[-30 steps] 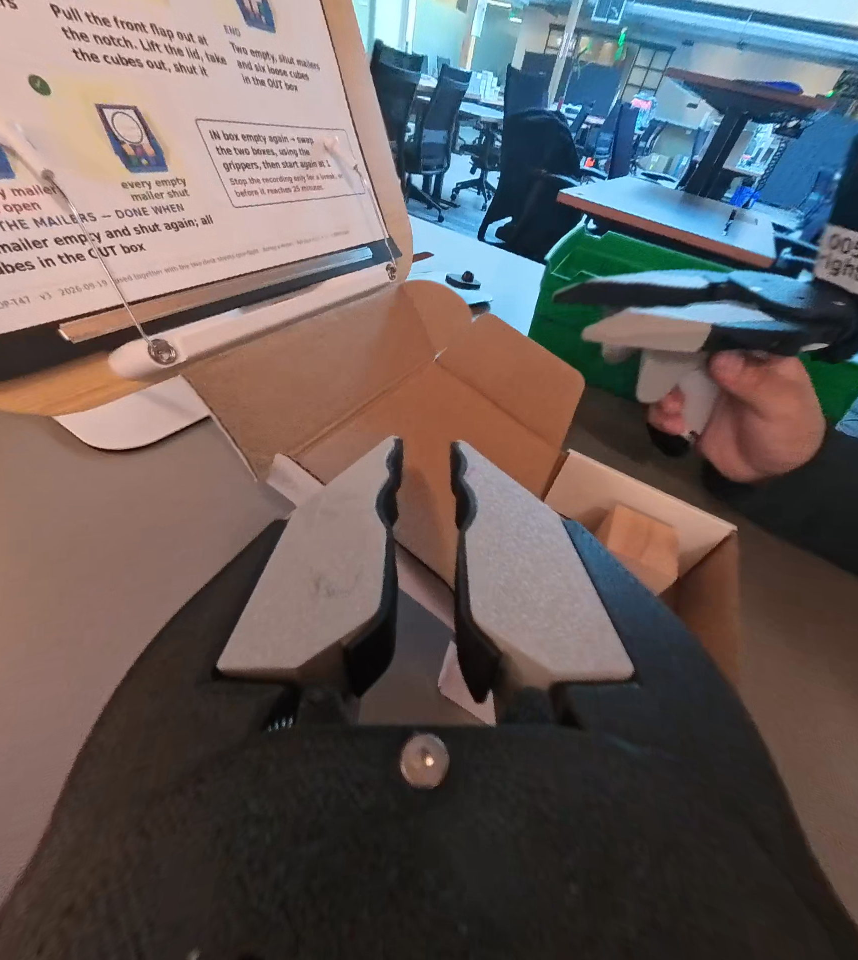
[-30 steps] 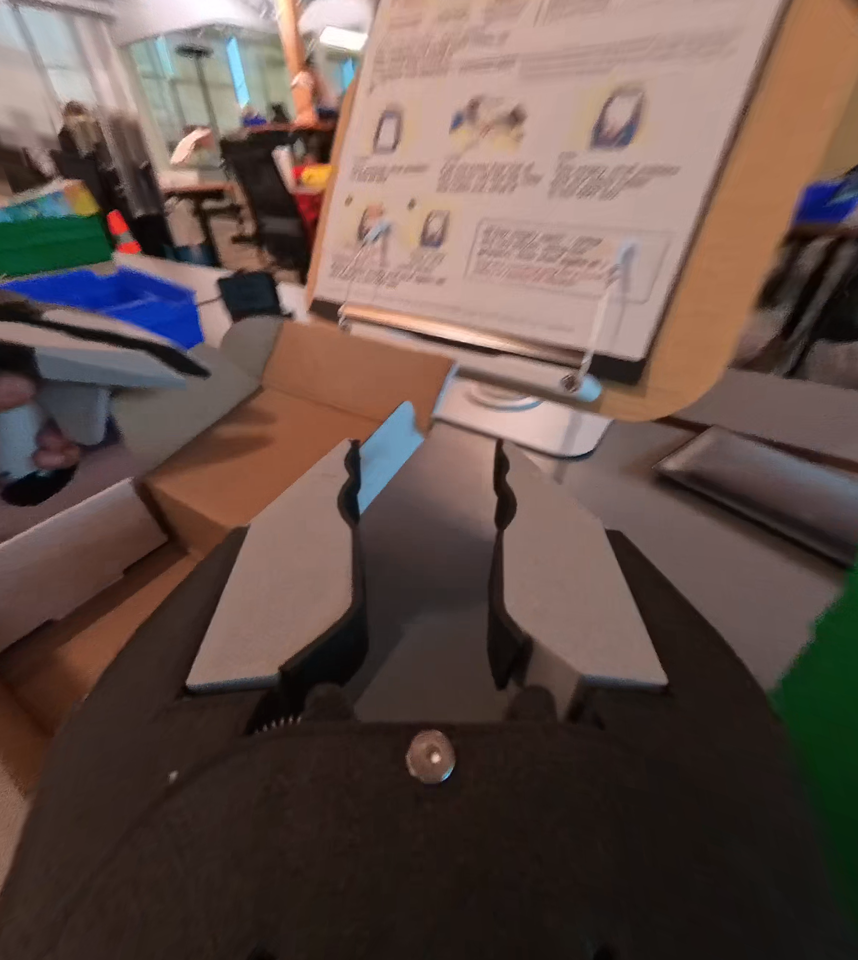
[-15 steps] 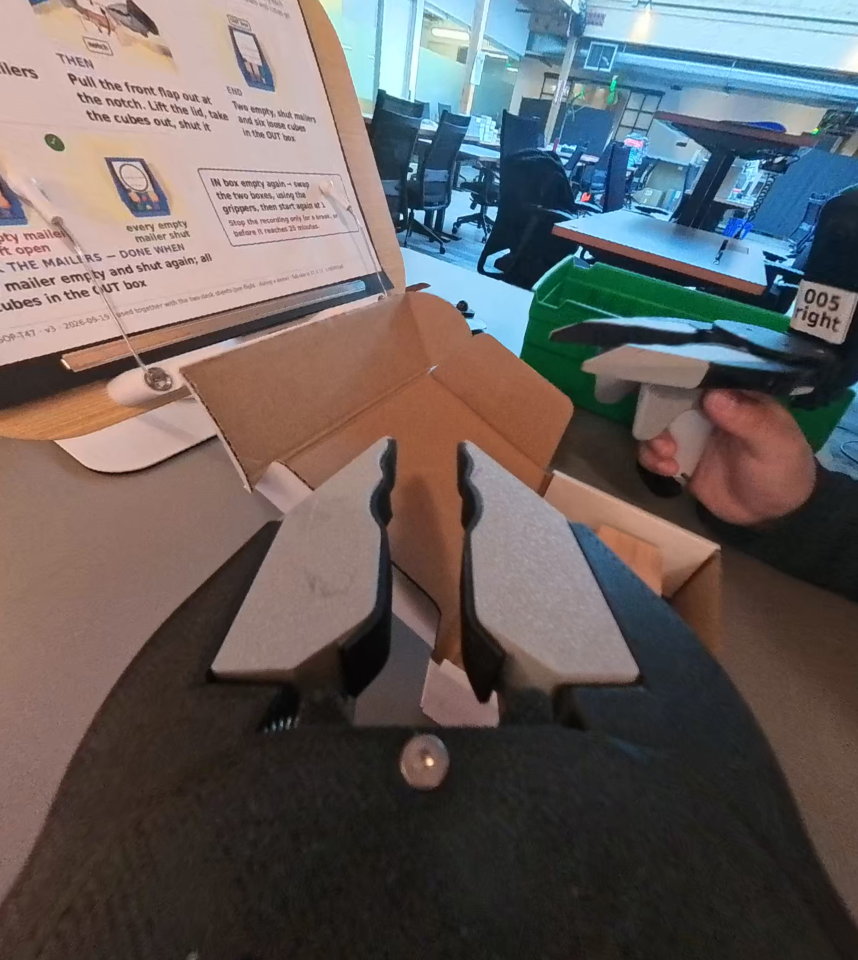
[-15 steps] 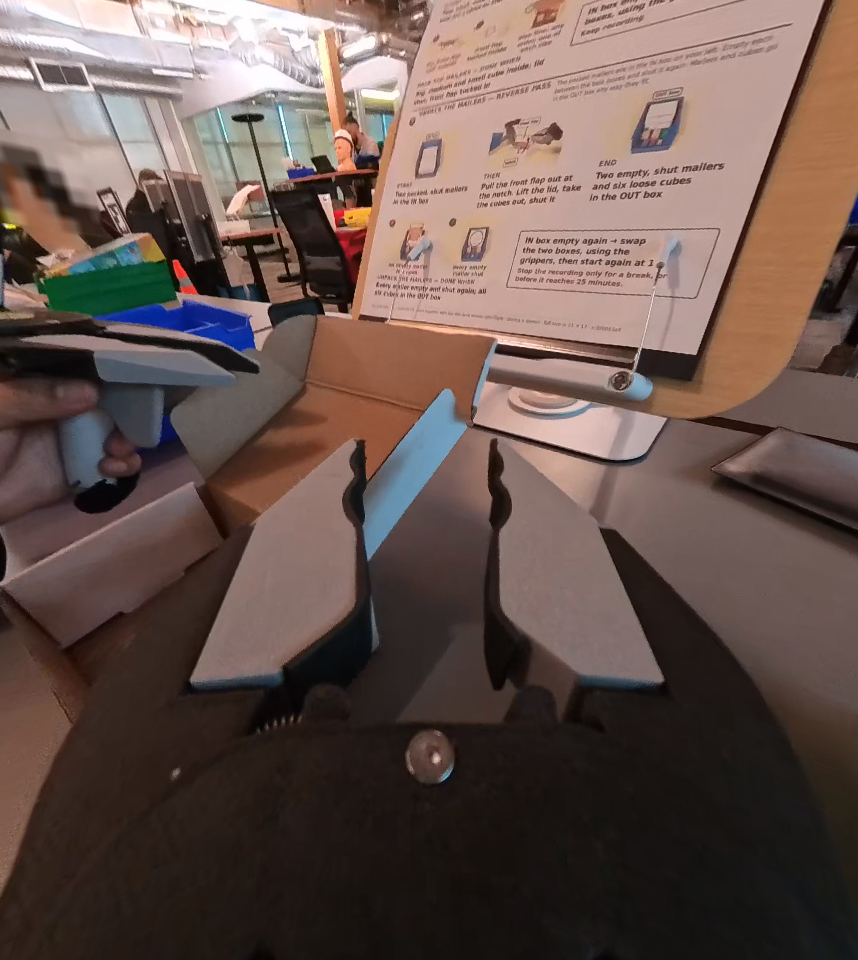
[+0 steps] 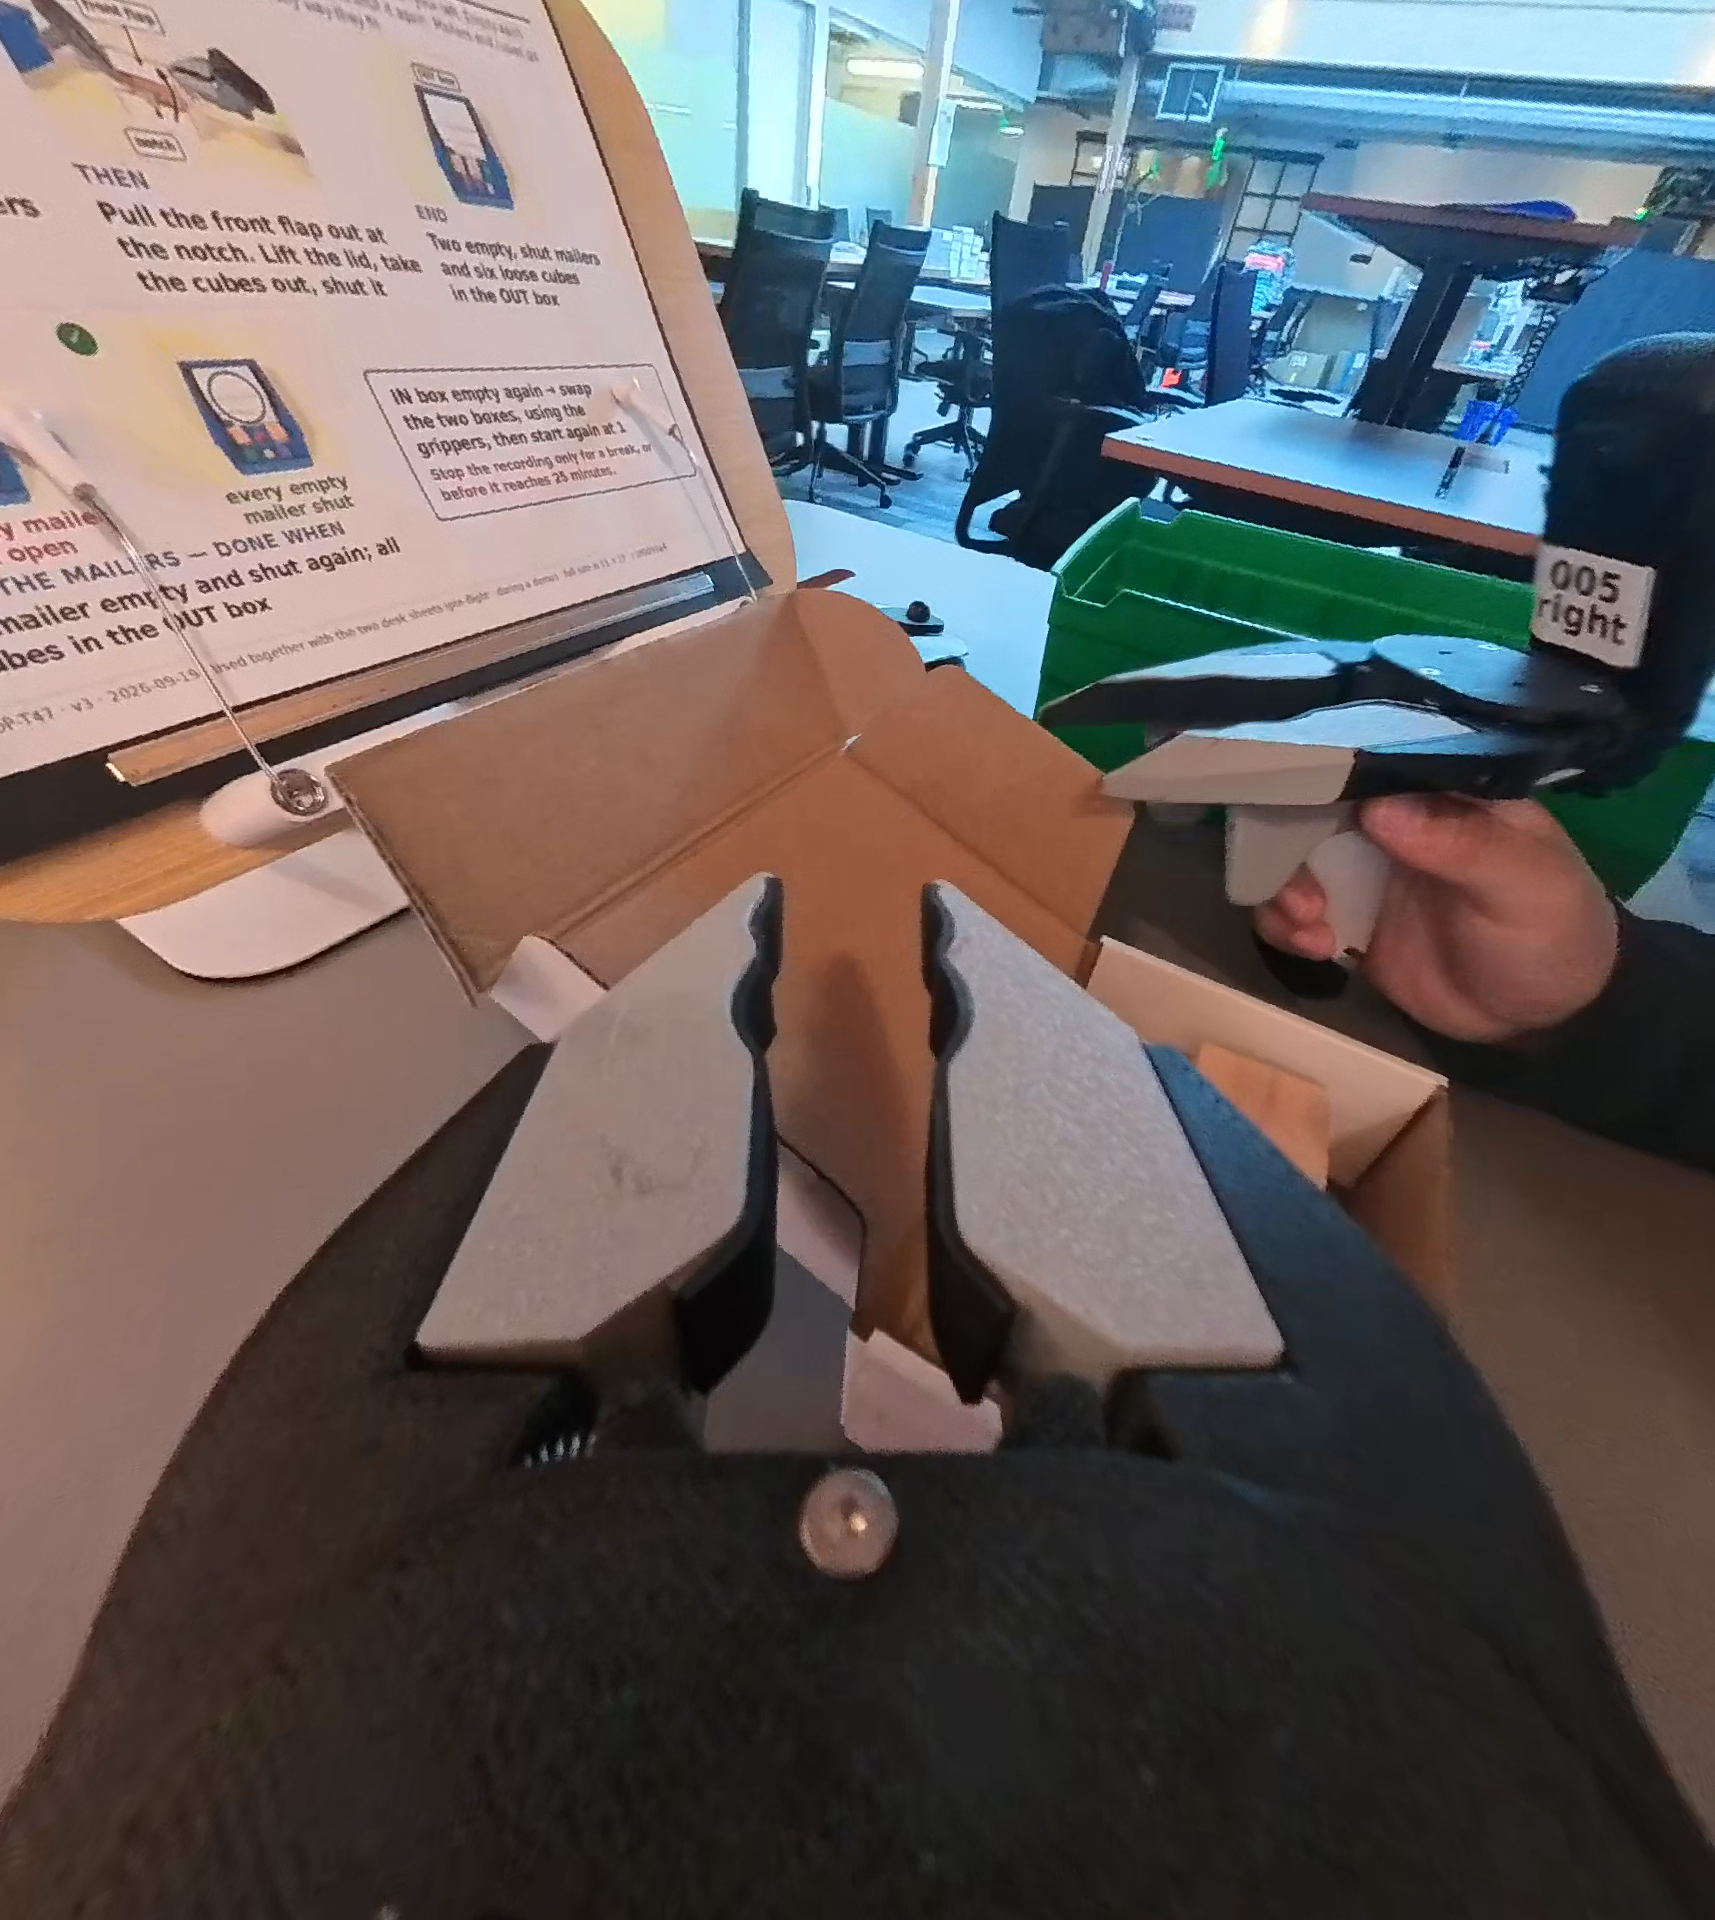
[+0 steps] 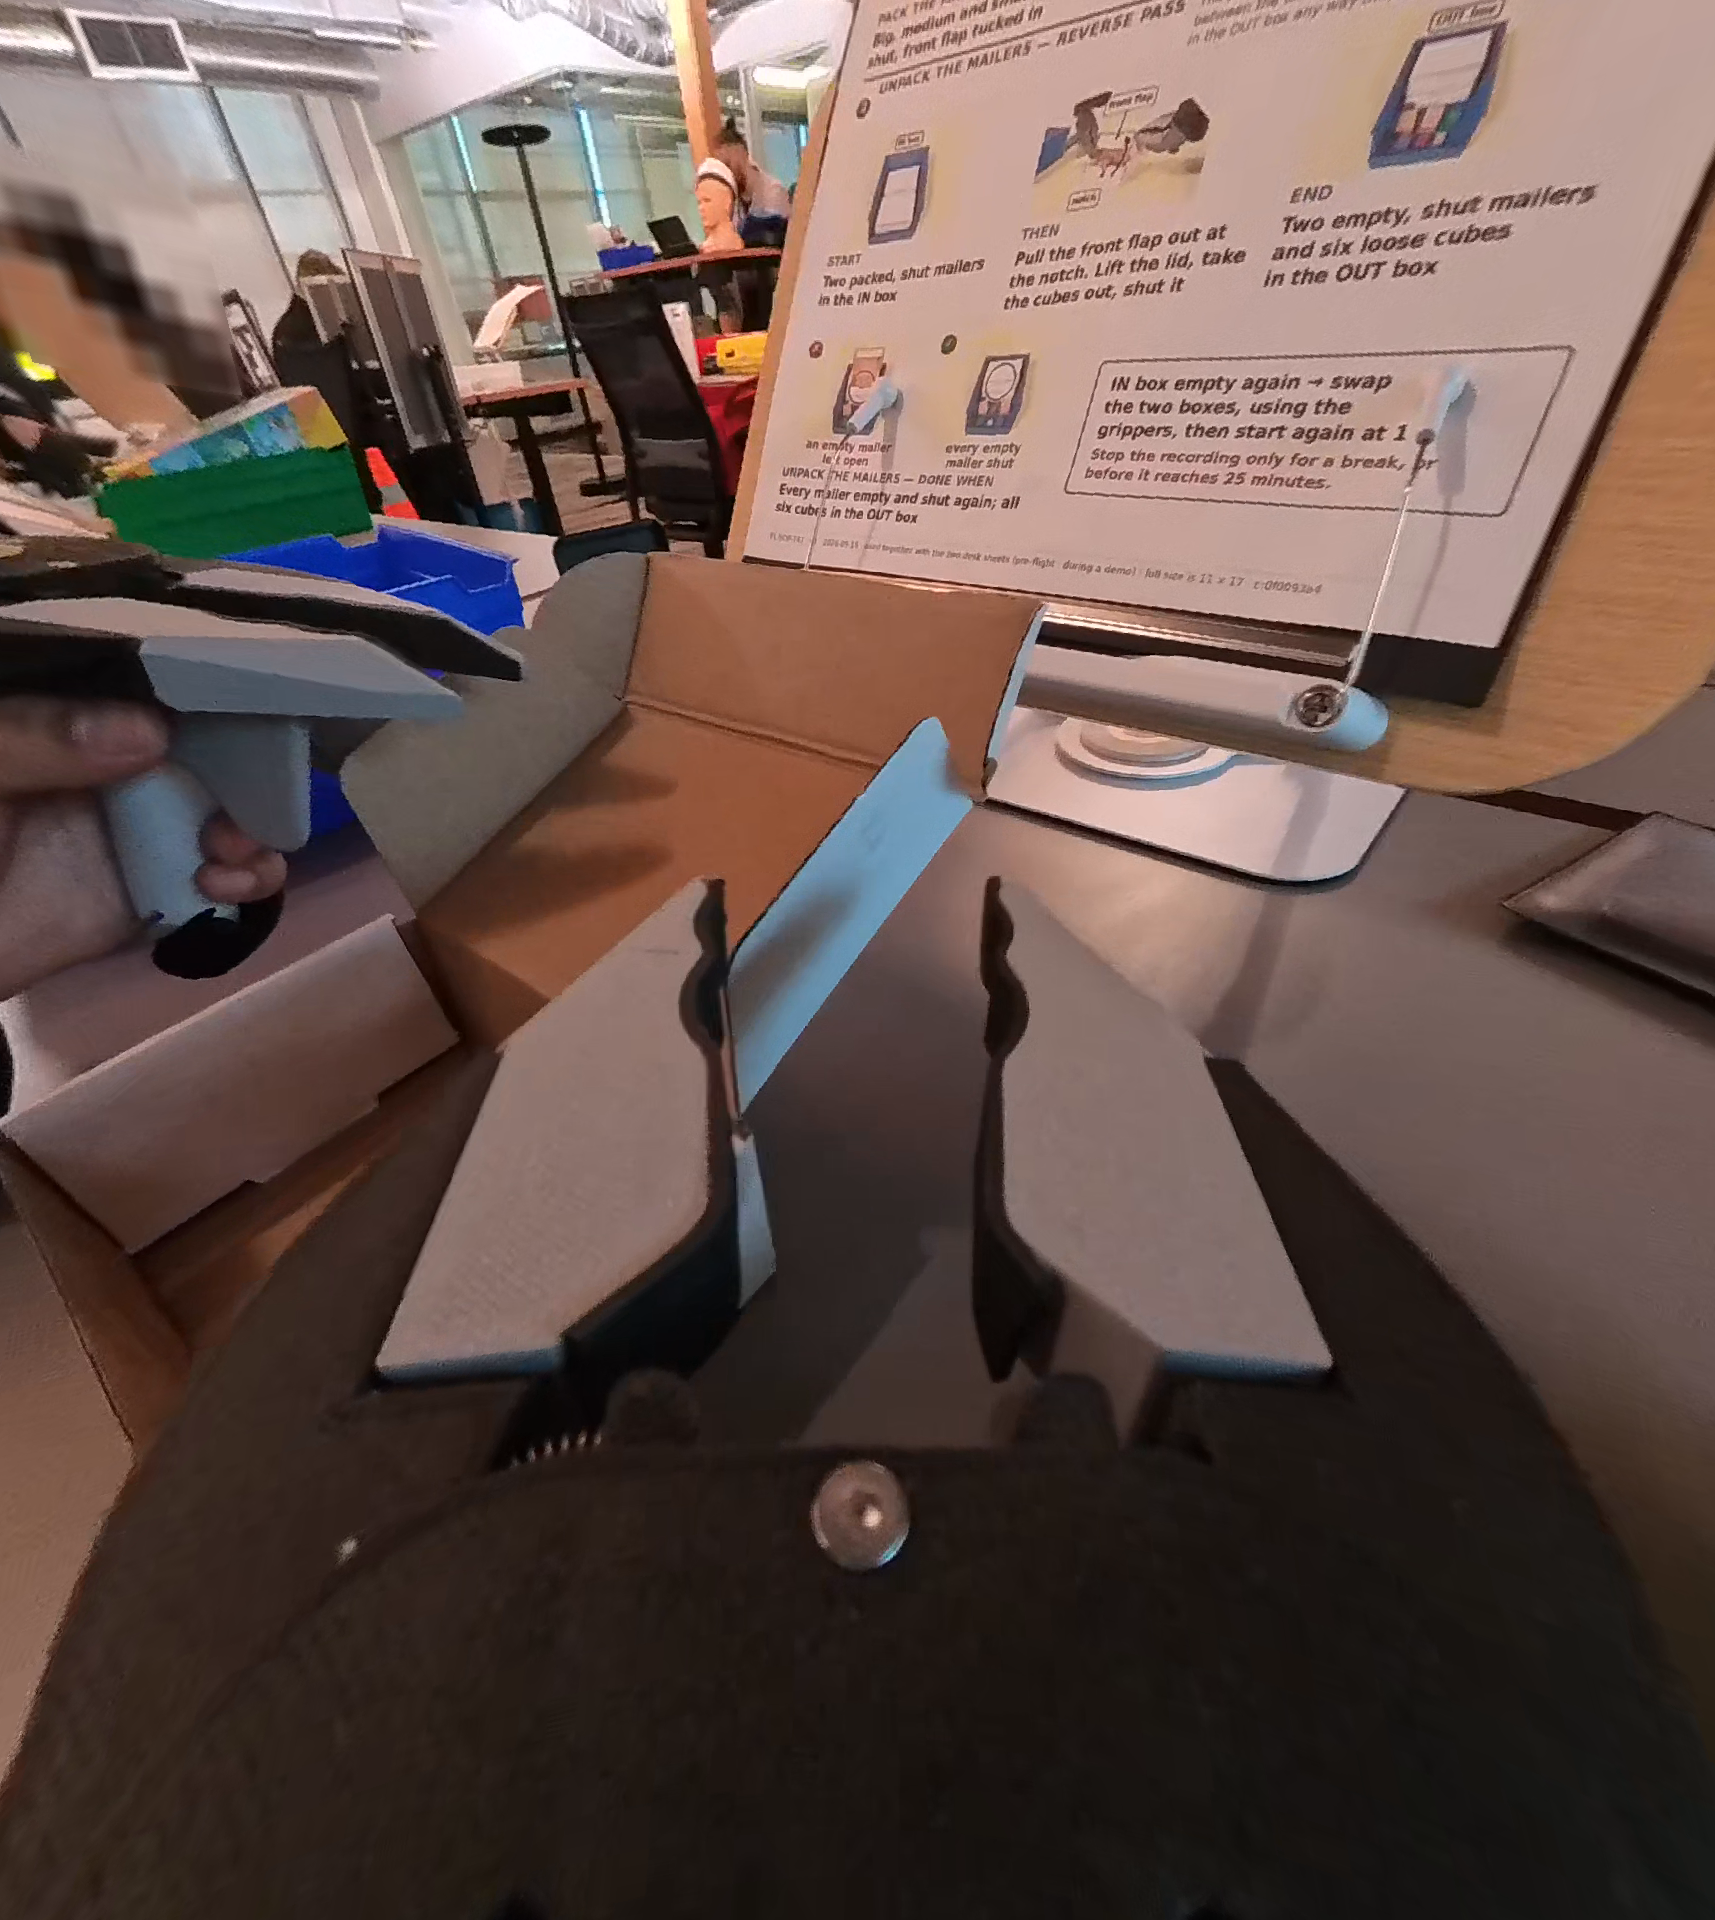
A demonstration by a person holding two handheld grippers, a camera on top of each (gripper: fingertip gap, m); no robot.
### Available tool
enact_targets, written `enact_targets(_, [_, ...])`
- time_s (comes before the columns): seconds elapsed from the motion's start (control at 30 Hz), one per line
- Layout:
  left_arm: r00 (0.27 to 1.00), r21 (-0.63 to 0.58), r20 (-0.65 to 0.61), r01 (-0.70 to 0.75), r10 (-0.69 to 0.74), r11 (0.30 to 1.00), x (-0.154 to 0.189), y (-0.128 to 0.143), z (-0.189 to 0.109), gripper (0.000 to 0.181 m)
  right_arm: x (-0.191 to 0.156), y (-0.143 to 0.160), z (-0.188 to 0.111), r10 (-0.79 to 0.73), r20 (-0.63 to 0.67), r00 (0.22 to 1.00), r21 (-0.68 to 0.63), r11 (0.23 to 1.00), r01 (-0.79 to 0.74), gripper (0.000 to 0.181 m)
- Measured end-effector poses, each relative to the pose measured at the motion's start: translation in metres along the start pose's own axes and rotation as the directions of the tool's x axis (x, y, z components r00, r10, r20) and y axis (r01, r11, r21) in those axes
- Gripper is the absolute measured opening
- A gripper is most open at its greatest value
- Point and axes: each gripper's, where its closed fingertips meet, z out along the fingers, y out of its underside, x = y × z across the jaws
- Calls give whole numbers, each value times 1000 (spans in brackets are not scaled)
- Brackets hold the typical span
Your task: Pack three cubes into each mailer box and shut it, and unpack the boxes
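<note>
An open brown mailer box [image 5: 687,800] stands on the grey table with its lid upright. A wooden cube [image 5: 1260,1101] lies inside near its right wall; the rest of the inside is hidden. My left gripper [image 5: 851,904] is open and empty above the box's left side, pointing at the lid. My right gripper [image 6: 853,904] is open and empty at the box's right side, and the lid's white side flap [image 6: 863,842] runs along its left finger. In the left wrist view the right gripper [image 5: 1123,748] has its tips at the lid's right edge.
An instruction board [image 5: 313,436] on a white stand rises just behind the box. A green bin [image 5: 1248,613] sits at the far right, a blue bin [image 6: 396,566] at the left. A dark tray [image 6: 1663,925] lies to the right. A hand [image 5: 1476,935] holds the right gripper.
My right gripper has moved in towards the lid's right flap, which now lies along its left finger. My left gripper's jaws have opened a little wider.
</note>
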Motion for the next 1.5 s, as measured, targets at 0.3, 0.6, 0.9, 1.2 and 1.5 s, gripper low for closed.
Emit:
enact_targets(0.3, [1000, 16, 7, -16, 16, 1000, 2, -4, -2, 27, -11, 10, 8, -75, 55, 996, -69, 995, 78, 61])
enact_targets(0.6, [999, 45, 24, -48, 47, 998, 5, -12, -3, 43, 19, -19, 38, -78, 50, 996, -21, 997, 80, 63])
enact_targets(0.9, [994, 67, 86, -68, 62, 995, 2, -15, -1, 67, 23, -16, 28, -49, 74, 996, 1, 999, 49, 61])
enact_targets(1.2, [984, 69, 102, -154, 146, 986, 20, -24, -1, 70, 27, -19, 28, 24, 103, 994, 16, 1000, -25, 63])
enact_targets(1.5, [965, 181, 205, -199, 160, 963, 28, -61, -52, 70, 31, -10, 33, 33, 89, 995, -4, 999, -32, 63])
